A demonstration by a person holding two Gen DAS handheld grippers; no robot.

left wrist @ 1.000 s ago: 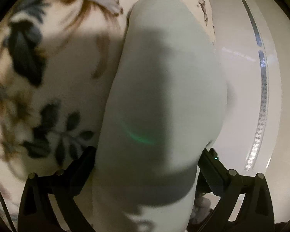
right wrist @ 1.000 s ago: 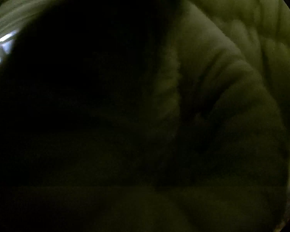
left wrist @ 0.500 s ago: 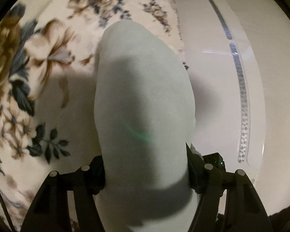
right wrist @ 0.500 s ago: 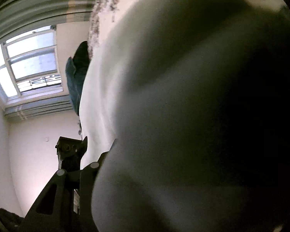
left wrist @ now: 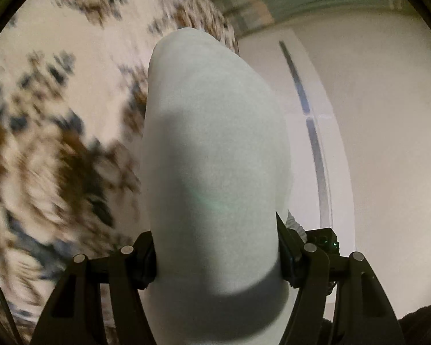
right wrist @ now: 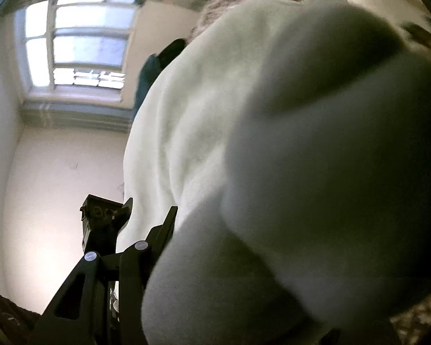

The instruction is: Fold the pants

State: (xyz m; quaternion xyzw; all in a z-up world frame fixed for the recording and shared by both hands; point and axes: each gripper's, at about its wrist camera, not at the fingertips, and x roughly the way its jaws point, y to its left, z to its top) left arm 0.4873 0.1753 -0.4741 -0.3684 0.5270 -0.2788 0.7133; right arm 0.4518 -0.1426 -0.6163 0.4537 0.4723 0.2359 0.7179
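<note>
A: Left wrist view, left to right?

B: Blurred floral bedspread (left wrist: 57, 149) across the left half. At centre, white pants (left wrist: 215, 158), a thick fold rising from the bottom edge to upper centre. At right, a pale wall panel (left wrist: 373, 143) with a thin grey strip (left wrist: 313, 132).

A: Left gripper (left wrist: 217, 251)?

B: At lower centre, 2 black fingers (left wrist: 145, 258) pressed on either side of the fold, clamped on the cloth.

A: Right wrist view?

B: Upper left, a bright window (right wrist: 80, 49). Lower left, 1 black finger (right wrist: 152, 247) of the right gripper (right wrist: 169, 230) touching the cloth edge. Centre to right, pants (right wrist: 287, 158) filling the frame, bunched and out of focus. Second finger hidden; jaw state impossible to tell.
</note>
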